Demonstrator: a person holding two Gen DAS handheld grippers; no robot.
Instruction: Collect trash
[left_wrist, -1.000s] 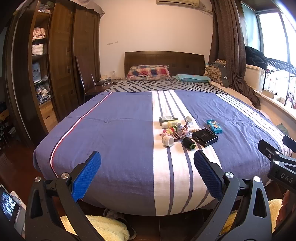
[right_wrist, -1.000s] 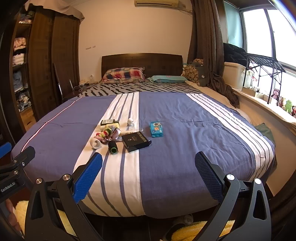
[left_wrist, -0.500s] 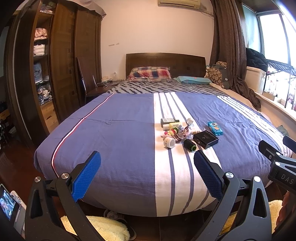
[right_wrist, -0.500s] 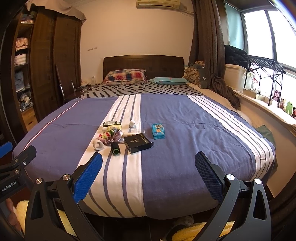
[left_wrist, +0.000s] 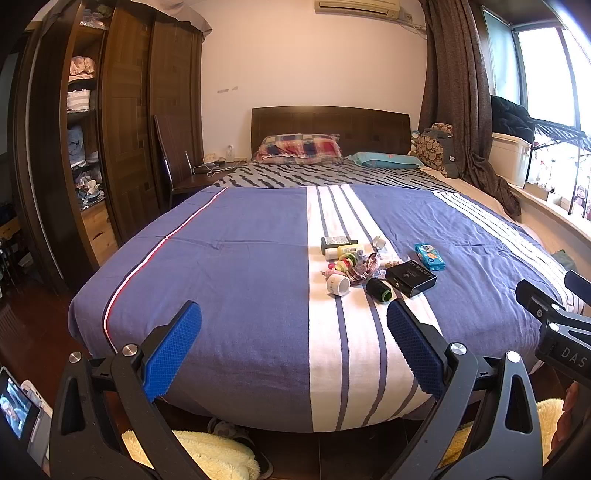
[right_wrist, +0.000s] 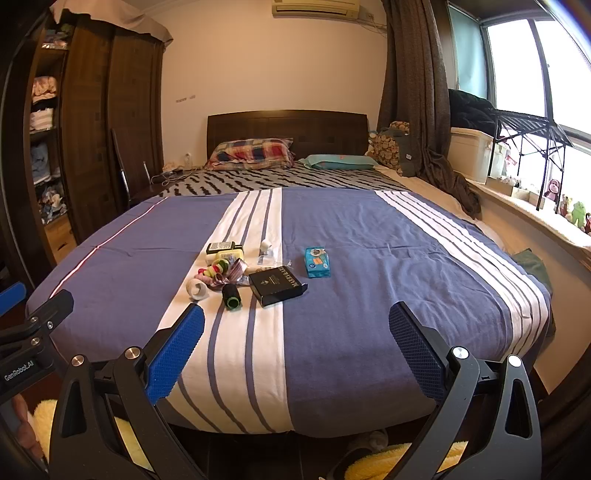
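Small heap of litter sits mid-frame on the white stripe of the blue-and-white striped bedspread (left_wrist: 236, 258): a flat black cardboard box (left_wrist: 410, 277), a black thread spool with green core (left_wrist: 379, 290), a small white cup lying on its side (left_wrist: 337, 285), a crumpled bundle of coloured wrappers and ribbon (left_wrist: 351, 264), and a turquoise tissue pack (left_wrist: 429, 255) just beside the box, toward frame right. Box lid in the right wrist view carries white lettering, roughly "MARY & MAY"; too small to be sure. Step judged: approach, nothing collected yet. Left gripper (left_wrist: 293, 334) at lower frame, blue pads spread wide, holding nothing; right gripper (right_wrist: 296, 334) likewise wide open and empty. Both hang off the foot of the bed, well apart from the heap. Next move calls for reaching forward over the mattress edge and closing on one piece; spool may roll. No bin visible. Gripper bodies read "DAS" (partial) and "GenRobot.AI".
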